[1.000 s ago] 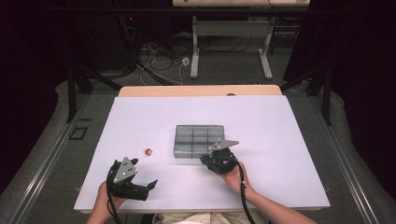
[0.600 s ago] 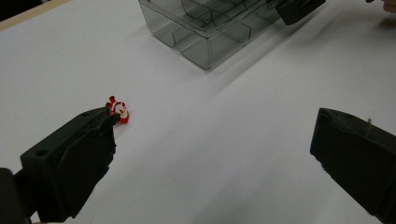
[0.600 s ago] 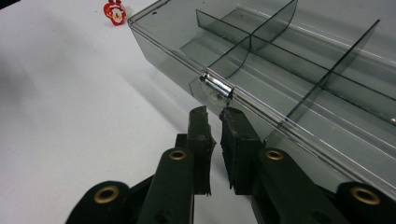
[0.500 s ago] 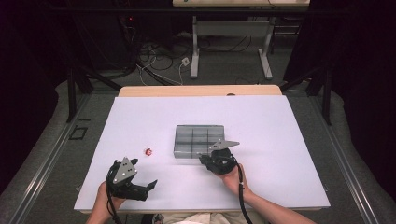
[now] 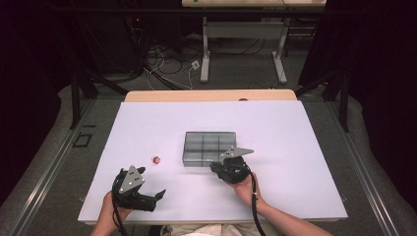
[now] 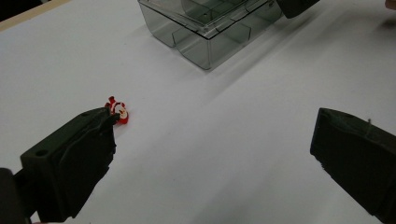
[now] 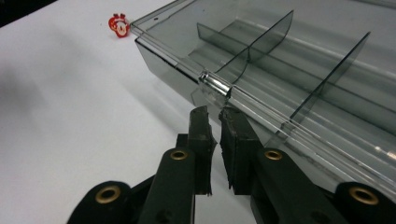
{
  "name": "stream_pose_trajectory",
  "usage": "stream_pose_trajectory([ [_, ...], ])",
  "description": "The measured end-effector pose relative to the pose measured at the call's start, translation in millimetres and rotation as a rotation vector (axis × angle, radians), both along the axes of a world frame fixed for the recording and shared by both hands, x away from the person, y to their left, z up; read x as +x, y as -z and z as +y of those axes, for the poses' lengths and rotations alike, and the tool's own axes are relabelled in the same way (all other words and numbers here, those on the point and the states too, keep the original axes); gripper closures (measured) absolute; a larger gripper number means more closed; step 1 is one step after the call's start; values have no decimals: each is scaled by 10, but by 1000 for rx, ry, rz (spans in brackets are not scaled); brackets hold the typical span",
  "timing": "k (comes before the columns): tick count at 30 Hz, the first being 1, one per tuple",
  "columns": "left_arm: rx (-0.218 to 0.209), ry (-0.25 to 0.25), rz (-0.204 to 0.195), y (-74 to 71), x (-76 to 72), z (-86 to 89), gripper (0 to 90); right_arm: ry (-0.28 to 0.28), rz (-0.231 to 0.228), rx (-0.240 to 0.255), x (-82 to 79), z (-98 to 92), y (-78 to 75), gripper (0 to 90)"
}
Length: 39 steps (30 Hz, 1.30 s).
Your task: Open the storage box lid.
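grey box [image 5: 209,147] unmoved since before, nearly shut right gripper [image 5: 215,168] at its latch

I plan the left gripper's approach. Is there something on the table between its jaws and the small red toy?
Nothing visible. The left gripper is open, and the red toy lies just beyond one jaw tip on the bare white table.

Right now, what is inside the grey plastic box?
The box holds only thin dividers that split it into compartments; those in view look empty. The right gripper hides part of its near edge.
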<state>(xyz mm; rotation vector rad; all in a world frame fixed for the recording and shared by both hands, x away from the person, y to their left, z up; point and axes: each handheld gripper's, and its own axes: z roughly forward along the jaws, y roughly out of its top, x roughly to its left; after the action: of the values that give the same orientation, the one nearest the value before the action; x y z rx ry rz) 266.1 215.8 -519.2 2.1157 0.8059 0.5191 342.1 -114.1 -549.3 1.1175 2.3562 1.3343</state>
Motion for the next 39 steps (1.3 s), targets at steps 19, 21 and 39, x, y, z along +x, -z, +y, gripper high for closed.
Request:
stream_pose_trajectory([
  [19,-7,-6,17,-10,53,-139,1,-9,-45,9,4,-32,-80,827],
  [21,-13,-16,18,-16,72,-182,1,-8,-40,17,3,-32,-89,827],
  [39,58,-51,-8,-27,545,-621,137,-4,-54,28,21,-53,-116,828],
])
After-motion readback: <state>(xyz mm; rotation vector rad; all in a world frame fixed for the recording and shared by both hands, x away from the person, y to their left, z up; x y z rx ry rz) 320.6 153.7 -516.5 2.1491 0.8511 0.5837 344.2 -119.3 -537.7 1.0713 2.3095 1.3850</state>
